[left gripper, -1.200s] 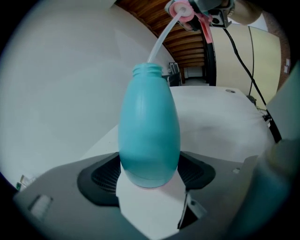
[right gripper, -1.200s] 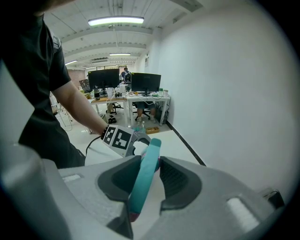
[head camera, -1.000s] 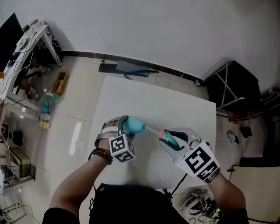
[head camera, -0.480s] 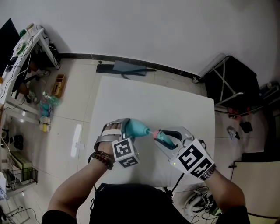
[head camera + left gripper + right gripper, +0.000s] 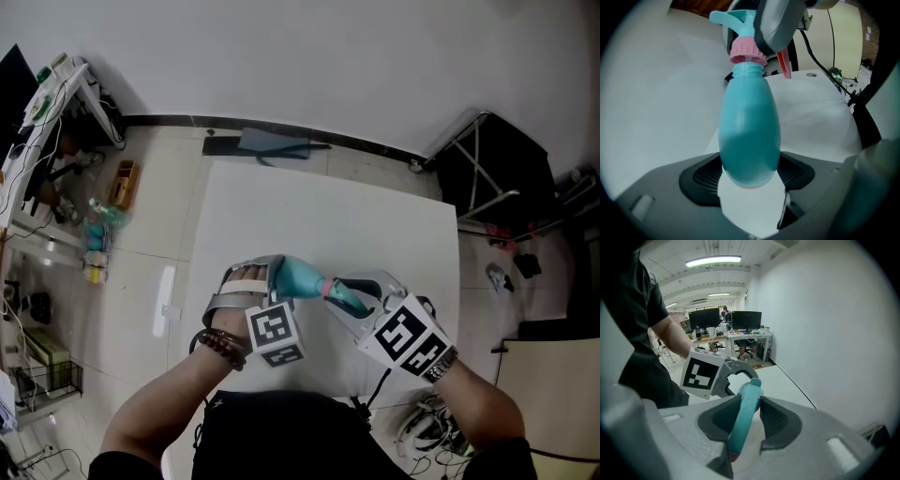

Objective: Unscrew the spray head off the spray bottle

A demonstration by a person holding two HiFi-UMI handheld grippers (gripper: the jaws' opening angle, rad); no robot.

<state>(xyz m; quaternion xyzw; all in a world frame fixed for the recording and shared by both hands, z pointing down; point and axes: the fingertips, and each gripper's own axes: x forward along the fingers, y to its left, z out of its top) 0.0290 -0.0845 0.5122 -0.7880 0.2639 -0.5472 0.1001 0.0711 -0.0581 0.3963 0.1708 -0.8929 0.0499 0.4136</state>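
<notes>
A teal spray bottle lies level over the white table, and my left gripper is shut on its fat lower body. The left gripper view shows the bottle pressed between the dark pads, its threaded neck pointing away. The pink collar of the spray head sits just past the bare threads. My right gripper is shut on the teal spray head. In the right gripper view the head is pinched edge-on between the pads, with the left gripper's marker cube beyond it.
A black folding stand is on the floor right of the table. A dark board lies at the table's far edge. Floor clutter and a desk are at the left. A cable hangs at the near edge.
My right gripper has carried the spray head left, up to the bottle's neck. A second ago a thin tube showed in the gap between them; now the collar meets the threads.
</notes>
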